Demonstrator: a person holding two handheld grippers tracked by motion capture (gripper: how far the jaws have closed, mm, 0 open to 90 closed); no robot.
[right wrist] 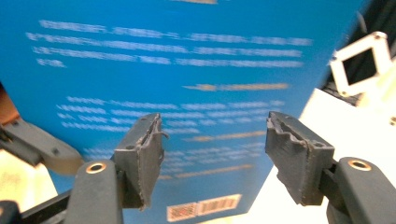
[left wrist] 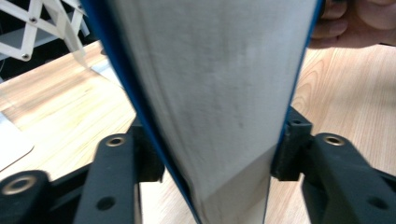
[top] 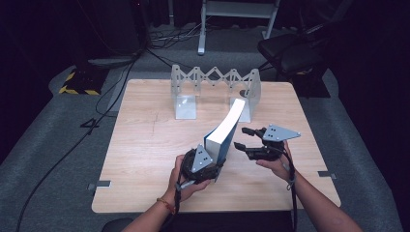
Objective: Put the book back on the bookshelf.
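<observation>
A thick blue book [top: 223, 131] with white page edges is lifted off the wooden table [top: 145, 140], tilted up toward the far side. My left gripper [top: 215, 166] is shut on its near end; in the left gripper view both pads [left wrist: 149, 158] press the blue covers and the page block [left wrist: 210, 84] rises between them. My right gripper [top: 241, 138] stands open just right of the book, not touching it. In the right gripper view its jaws frame the blue back cover [right wrist: 187, 79] with white text and a barcode [right wrist: 205, 207].
A white expandable metal book rack [top: 215, 89] stands at the table's far middle, with flat end plates [top: 185, 107]. Cables [top: 111, 87] lie on the grey floor at the left, and a dark chair [top: 290, 50] is behind the table at the right.
</observation>
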